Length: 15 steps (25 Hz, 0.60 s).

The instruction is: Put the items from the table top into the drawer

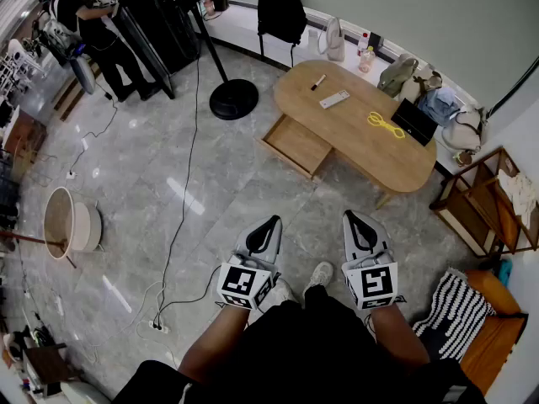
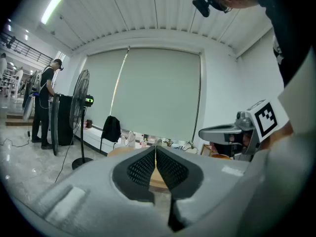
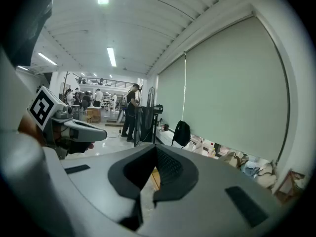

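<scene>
A wooden oval table [image 1: 362, 154] stands across the room in the head view. On its top lie a red-tipped marker [image 1: 318, 82], a white remote [image 1: 334, 99], a yellow coiled cable [image 1: 385, 124] and a black tablet [image 1: 413, 122]. The table's drawer [image 1: 296, 144] is pulled open towards me and looks empty. My left gripper [image 1: 274, 220] and right gripper [image 1: 349, 215] hover side by side above my legs, well short of the table. Both are shut with nothing between the jaws. The left gripper [image 2: 156, 148] and right gripper [image 3: 155, 148] point at the table in their own views.
A fan stand with a round black base [image 1: 233, 99] is left of the table, and its cable trails over the floor. Bags line the ledge behind the table. A wooden shelf [image 1: 484, 200] and a striped cushion [image 1: 459, 310] sit at right. A basin [image 1: 72, 221] sits left. A person [image 1: 84, 19] works far left.
</scene>
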Each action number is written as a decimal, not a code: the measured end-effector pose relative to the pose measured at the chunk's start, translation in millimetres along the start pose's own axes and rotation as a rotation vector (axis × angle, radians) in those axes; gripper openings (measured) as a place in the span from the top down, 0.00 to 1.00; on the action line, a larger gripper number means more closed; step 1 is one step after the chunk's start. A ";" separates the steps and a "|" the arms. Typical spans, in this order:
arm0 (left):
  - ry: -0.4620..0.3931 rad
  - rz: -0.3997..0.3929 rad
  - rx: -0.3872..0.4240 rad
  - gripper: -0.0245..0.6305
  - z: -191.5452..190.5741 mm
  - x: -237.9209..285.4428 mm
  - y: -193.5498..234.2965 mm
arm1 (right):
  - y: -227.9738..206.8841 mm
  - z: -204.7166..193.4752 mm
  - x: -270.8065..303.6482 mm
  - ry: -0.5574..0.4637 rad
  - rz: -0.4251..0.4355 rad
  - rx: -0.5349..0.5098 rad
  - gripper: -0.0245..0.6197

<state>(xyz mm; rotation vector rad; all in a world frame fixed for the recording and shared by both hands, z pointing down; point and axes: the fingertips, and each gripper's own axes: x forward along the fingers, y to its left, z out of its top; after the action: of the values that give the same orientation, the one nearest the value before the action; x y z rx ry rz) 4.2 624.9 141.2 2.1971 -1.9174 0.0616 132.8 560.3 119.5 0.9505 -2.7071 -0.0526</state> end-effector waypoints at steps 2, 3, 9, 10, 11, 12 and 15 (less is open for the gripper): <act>-0.004 0.002 0.002 0.93 1.6 -1.9 0.8 | 1.7 1.2 -0.3 -0.003 0.000 -0.002 0.97; -0.005 0.003 0.002 0.93 2.4 -2.6 1.2 | 2.5 1.7 -0.4 -0.004 0.000 -0.001 0.97; 0.000 0.020 -0.014 0.93 1.9 -2.8 0.9 | 3.0 1.1 0.3 -0.016 0.008 0.000 0.96; 0.000 0.023 -0.014 0.93 1.9 -2.6 0.4 | 2.1 1.3 0.4 -0.020 0.008 0.009 0.96; 0.000 0.025 -0.015 0.93 1.9 -1.6 -0.3 | 0.5 1.4 0.7 -0.023 0.009 0.024 0.96; 0.001 0.025 -0.020 0.93 1.9 0.3 -1.1 | -2.1 1.2 1.4 -0.024 0.011 0.041 0.96; 0.003 0.021 -0.047 0.93 2.9 10.8 -5.4 | -13.5 -0.1 3.4 -0.024 0.017 0.061 0.96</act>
<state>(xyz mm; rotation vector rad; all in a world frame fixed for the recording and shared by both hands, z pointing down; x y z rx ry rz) 10.7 614.5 139.6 2.1453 -1.9208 0.0233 138.5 547.6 118.7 0.9503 -2.7529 0.0219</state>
